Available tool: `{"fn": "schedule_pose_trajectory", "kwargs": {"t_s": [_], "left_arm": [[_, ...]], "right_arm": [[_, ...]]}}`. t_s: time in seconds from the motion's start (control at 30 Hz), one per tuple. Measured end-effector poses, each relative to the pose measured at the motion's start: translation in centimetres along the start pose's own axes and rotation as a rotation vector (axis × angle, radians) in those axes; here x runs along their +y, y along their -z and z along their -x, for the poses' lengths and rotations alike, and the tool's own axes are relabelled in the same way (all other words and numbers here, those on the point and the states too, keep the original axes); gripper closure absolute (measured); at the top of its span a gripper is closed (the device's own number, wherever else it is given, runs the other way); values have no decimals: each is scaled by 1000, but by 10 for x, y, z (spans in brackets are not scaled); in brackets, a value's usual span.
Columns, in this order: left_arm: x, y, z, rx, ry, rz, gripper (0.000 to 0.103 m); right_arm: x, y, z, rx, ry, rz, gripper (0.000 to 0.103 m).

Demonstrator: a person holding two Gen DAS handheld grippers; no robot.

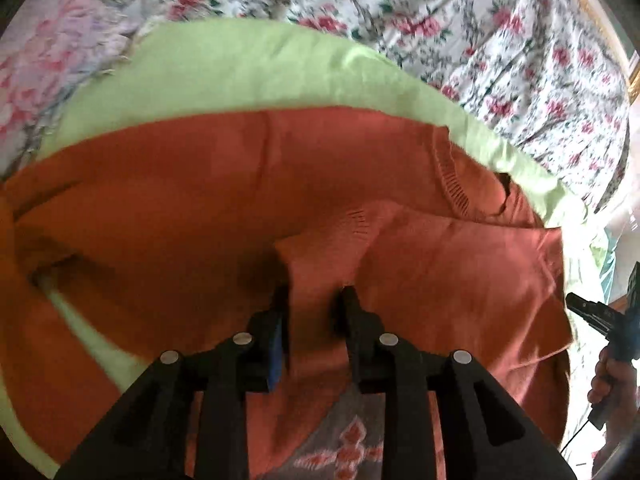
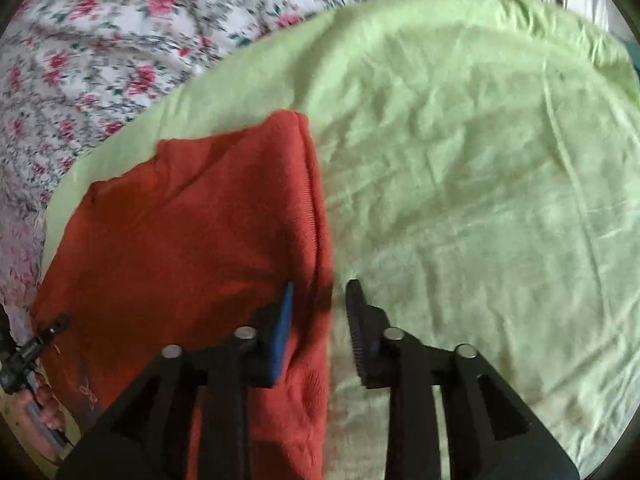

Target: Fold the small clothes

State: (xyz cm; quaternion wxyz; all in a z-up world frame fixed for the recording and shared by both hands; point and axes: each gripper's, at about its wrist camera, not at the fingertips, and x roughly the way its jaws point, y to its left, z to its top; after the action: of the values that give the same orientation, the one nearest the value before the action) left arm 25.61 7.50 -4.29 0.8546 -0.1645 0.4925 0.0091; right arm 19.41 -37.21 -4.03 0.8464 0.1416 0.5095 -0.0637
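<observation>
Left gripper (image 1: pixel 314 294) angled down over the orange sweater (image 1: pixel 180 184), jaws narrowed onto a raised fold of the knit between the fingers; looks clamped on it, cloth bunching up just ahead of the tips; right gripper (image 2: pixel 320 292) also pitched down, jaws apart, blue-padded finger (image 2: pixel 282 336) resting on the sweater's (image 2: pixel 192 240) ribbed edge, other finger over the green sheet (image 2: pixel 460 184); nothing pinched between them; person's right hand (image 1: pixel 612 376) visible on that gripper's handle at the edge of the left view; sweater lies spread on the green sheet (image 1: pixel 224 64), one sleeve folded across the body, grey patterned panel (image 1: pixel 344 448) showing close under the left gripper; green sheet sits on top of a floral bedspread (image 1: pixel 500 32); motion blur in both views; no containers in shot, just layered cloth on the bed.
</observation>
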Motion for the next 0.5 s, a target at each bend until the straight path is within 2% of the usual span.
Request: {"fn": "schedule_pose_trajectory", "kwargs": {"t_s": [0.13, 0.23, 0.33, 0.5], "left_arm": [[14, 12, 26, -8, -5, 23, 66], [32, 27, 50, -25, -23, 53, 59], [54, 42, 75, -28, -60, 83, 47], [82, 58, 88, -1, -79, 127, 33]], "right_arm": [[11, 21, 25, -20, -48, 12, 60], [20, 43, 35, -16, -44, 40, 59], [27, 63, 41, 3, -68, 35, 59], [43, 86, 47, 31, -87, 32, 59]]}}
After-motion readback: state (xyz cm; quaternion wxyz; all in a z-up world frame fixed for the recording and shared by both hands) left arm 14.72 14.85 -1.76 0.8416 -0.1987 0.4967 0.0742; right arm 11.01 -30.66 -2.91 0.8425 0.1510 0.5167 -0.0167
